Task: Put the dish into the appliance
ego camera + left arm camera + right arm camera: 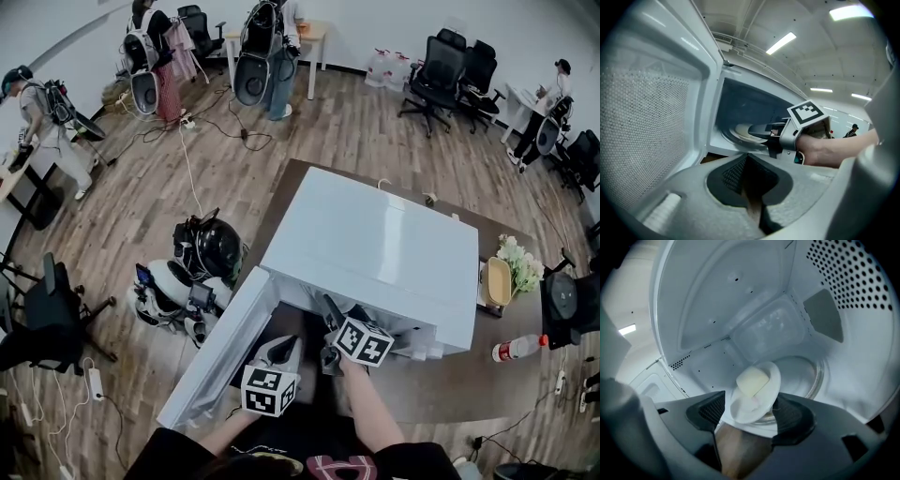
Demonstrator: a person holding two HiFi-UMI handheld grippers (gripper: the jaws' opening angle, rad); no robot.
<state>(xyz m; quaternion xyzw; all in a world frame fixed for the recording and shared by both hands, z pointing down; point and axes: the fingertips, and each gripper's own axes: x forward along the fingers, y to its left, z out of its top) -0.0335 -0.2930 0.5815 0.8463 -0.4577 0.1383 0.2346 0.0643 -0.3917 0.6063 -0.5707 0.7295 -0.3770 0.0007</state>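
The white microwave stood on a brown table with its door swung open to the left. The right gripper reached into the cavity, and the dish sat between its jaws at the near side of the glass turntable. The jaws stood apart with the dish between them; I saw a sliver of space at the left pad, and neither pad visibly pressed on the rim, so the tool was open rather than gripping. The dish was a small round plate, plain glossy white with a shallow raised rim, and it looked tilted in the right gripper view. On its far half lay a pale cream block with rounded corners and a smooth matte top, covering about a third of the plate. The plate's near half was bare, with a faint pinkish tint near the middle. The left gripper hung outside the opening, near the foot of the door, its dark pads closed together with nothing between them.
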